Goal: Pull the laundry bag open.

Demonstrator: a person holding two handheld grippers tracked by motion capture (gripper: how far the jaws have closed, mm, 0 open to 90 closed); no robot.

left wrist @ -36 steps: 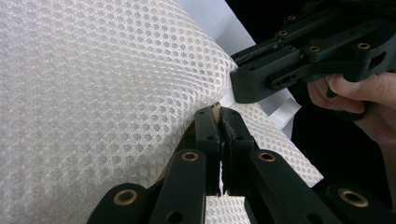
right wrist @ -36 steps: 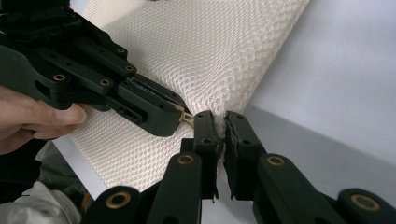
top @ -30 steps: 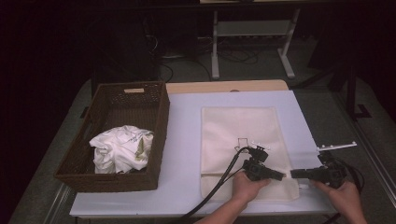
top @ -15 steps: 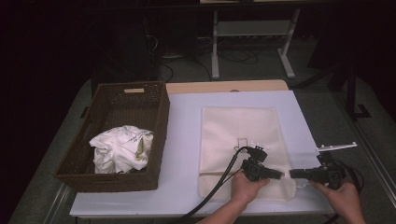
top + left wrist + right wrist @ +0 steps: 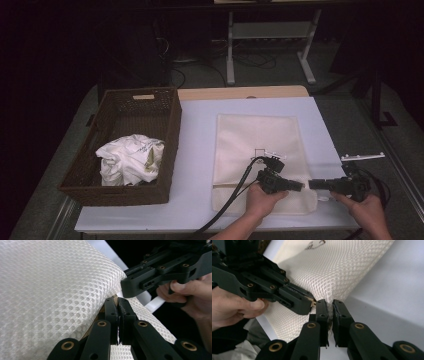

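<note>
A: Nearest us, at the table's front edge, a person's two hands are each working a black gripper. The left gripper is lying level and pointing toward the right gripper, which is pointing back at it, tips nearly meeting.

B: And what are they holding?

A: A cream mesh bag, lying flat on the white mat. In the left gripper view, the left gripper is sitting with its jaws pressed together, pinching the mesh edge of the bag. In the right gripper view, the right gripper is nearly closed too, clamping the same edge of the bag, just beside the other tool.

B: Which way is the bag running?

A: Its long axis is running away from the person, front to back across the table. The near end, with a seam line crossing it, is lying by the hands; the far end is pointing toward the table's back edge. Both grippers are gripping at the near right corner.

B: Anything printed on it?

A: A small dark mark is showing about midway along; I cannot read it.

B: And farther off?

A: To the left, well apart from the bag, a dark wicker basket is standing on the table, with a crumpled white cloth resting in its near half. Beyond the mat, a strip of wooden tabletop is showing, and behind that, a white stand and cables on the dim floor.
</note>
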